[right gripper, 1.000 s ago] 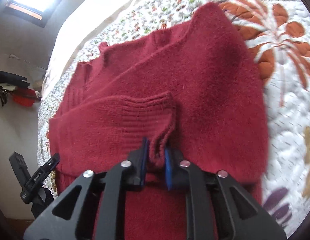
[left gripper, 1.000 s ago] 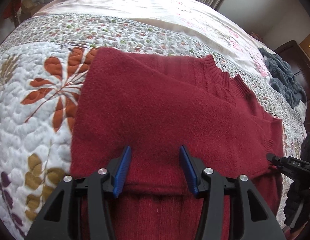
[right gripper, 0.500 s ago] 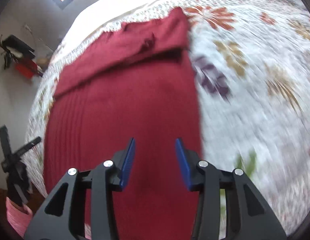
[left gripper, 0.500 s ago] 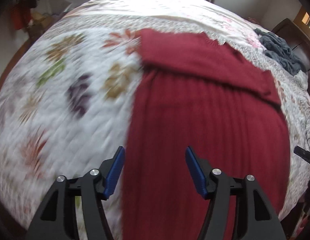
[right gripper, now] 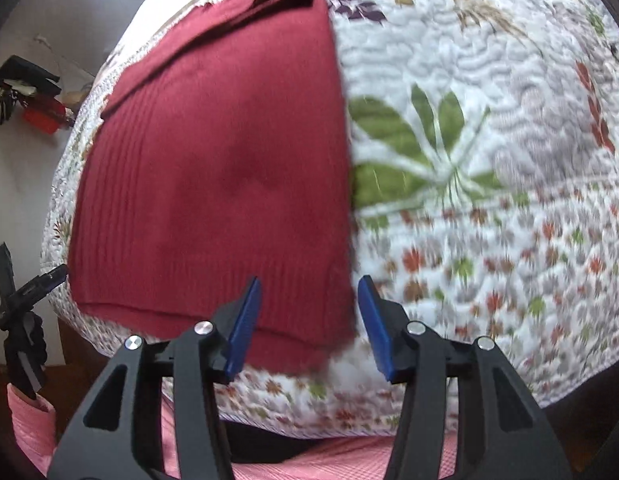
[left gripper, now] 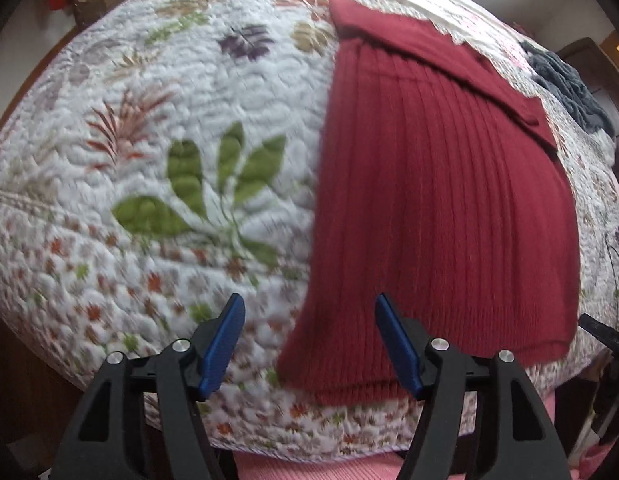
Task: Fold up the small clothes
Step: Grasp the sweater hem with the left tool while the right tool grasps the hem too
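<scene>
on the quilted floral bedspread (left gripper: 181,128) lies a dark red ribbed knit sweater (left gripper: 441,184), its sleeves folded across the far end, its hem near the bed's edge. the left gripper (left gripper: 309,344) hovers over the hem's left corner, blue pads wide apart and empty. the right gripper (right gripper: 309,320) hangs spread and empty above the hem's right corner; a second ago it pinched a cuff up by the sleeves.

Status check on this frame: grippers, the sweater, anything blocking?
Left gripper open, over the near left hem corner. Right gripper open, over the near right corner. Red sweater flat on the quilt, sleeves folded across the top. Nothing in the way.
</scene>
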